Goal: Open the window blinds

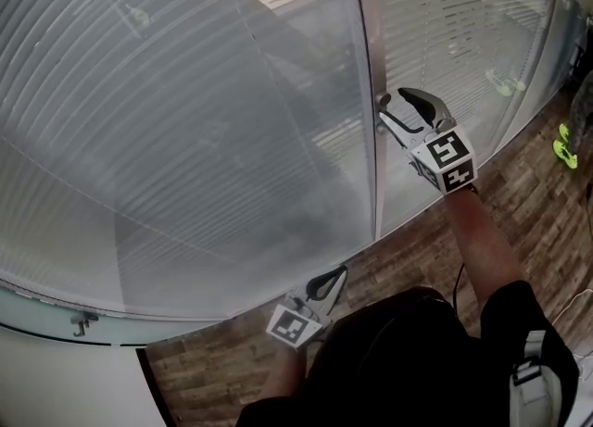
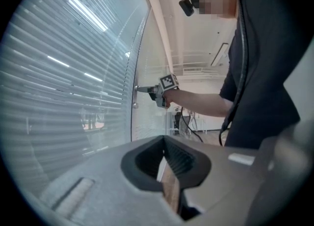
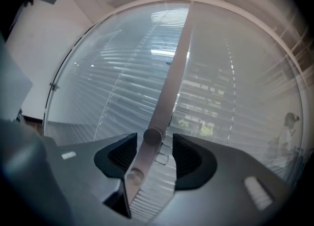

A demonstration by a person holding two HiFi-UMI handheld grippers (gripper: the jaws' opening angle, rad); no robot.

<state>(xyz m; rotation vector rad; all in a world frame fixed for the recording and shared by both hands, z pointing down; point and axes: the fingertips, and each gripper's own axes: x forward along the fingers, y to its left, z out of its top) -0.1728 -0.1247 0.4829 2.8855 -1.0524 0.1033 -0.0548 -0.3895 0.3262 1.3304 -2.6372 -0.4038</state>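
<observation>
Slatted window blinds [image 1: 185, 119] hang behind curved glass, their slats close together. A pale upright frame bar [image 1: 364, 92] divides the two panes. My right gripper [image 1: 394, 108] points level at this bar. In the right gripper view it [image 3: 153, 146] is open, and a small round knob [image 3: 152, 136] on the bar [image 3: 171, 73] sits between the pads with a gap on each side. The left gripper view shows that gripper [image 2: 142, 89] at the bar from the side. My left gripper [image 1: 326, 283] hangs low by the floor, shut and empty [image 2: 167, 163].
Wooden floor [image 1: 519, 184] runs along the foot of the glass. Yellow-green shoes [image 1: 563, 147] lie at the far right. A small bracket [image 1: 83, 323] sticks out of the white sill at lower left. A person [image 3: 287, 122] shows at the right edge of the right gripper view.
</observation>
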